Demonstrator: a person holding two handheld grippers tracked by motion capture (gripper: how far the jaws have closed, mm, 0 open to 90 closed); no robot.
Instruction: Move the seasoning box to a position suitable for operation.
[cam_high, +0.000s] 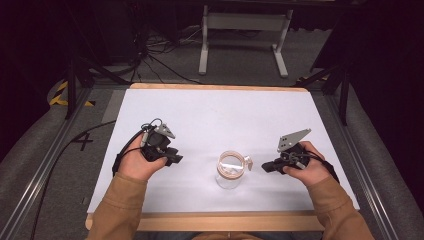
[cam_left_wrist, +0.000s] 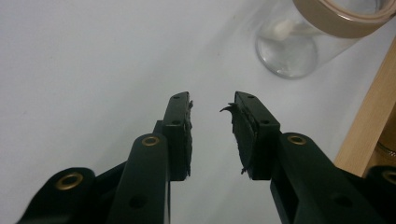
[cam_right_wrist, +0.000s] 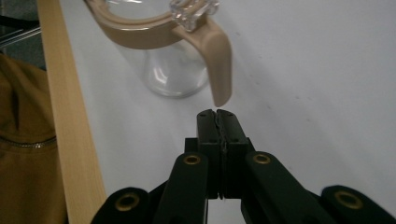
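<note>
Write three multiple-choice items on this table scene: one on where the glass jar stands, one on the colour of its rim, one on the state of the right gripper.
1. Where does the glass jar stand on the white table?
A. Between the two grippers, near the person's edge
B. At the far edge of the table
C. Left of the left gripper

2. What colour is the jar's rim and latch tab?
A. Blue
B. Tan
C. Black

3. How do the jaws of the right gripper stand?
A. Wide apart around the jar
B. Closed on the latch tab
C. Closed together, holding nothing

Answers:
1. A: the high view shows the jar between the left gripper and the right one, toward the near wooden edge.
2. B: both gripper views show a tan ring and tab on clear glass.
3. C: the right gripper view shows its pads meeting just short of the tab.
</note>
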